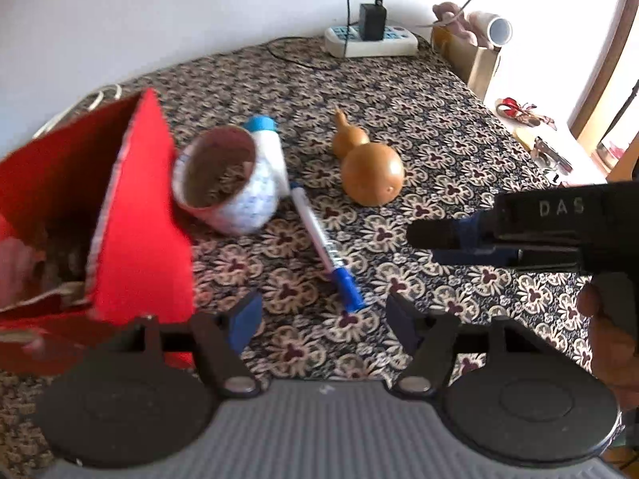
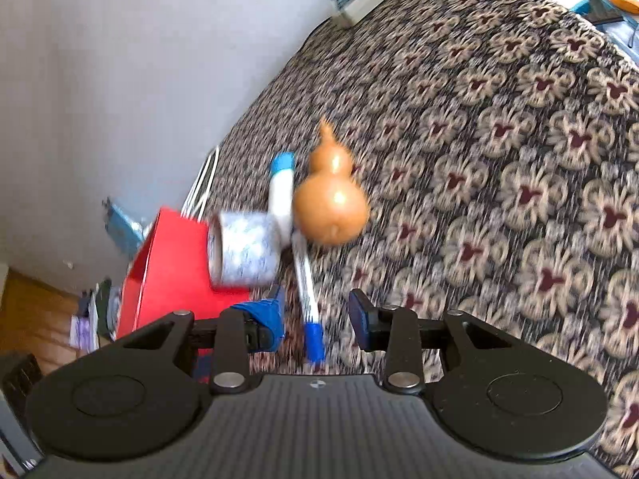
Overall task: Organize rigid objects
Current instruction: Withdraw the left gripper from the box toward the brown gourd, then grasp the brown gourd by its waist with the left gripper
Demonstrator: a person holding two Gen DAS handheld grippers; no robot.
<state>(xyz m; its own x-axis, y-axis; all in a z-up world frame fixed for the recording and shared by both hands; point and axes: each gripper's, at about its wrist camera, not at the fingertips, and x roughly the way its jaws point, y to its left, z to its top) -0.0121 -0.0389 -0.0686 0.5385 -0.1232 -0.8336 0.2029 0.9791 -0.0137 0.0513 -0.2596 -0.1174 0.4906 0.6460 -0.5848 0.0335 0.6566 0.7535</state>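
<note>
A white marker [image 1: 323,239] with a blue cap lies on the patterned tablecloth [image 1: 439,127]. Its capped end points at the gap of my left gripper [image 1: 323,321], which is open and holds nothing. Beyond it, a blue-speckled cup [image 1: 235,191] lies on its side against an open red box [image 1: 139,219]. A white bottle [image 1: 271,147] with a blue cap lies behind the cup. A tan gourd [image 1: 371,167] sits to the right. My right gripper [image 2: 317,319] is open, and the marker's [image 2: 305,279] cap shows between its fingers untouched. It reaches in from the right in the left wrist view [image 1: 435,239].
A white power strip [image 1: 371,40] with a black adapter sits at the table's far edge by the wall. A cardboard box [image 1: 475,60] and a paper roll [image 1: 495,28] stand at the far right corner. A hand [image 1: 607,339] holds the right gripper's handle.
</note>
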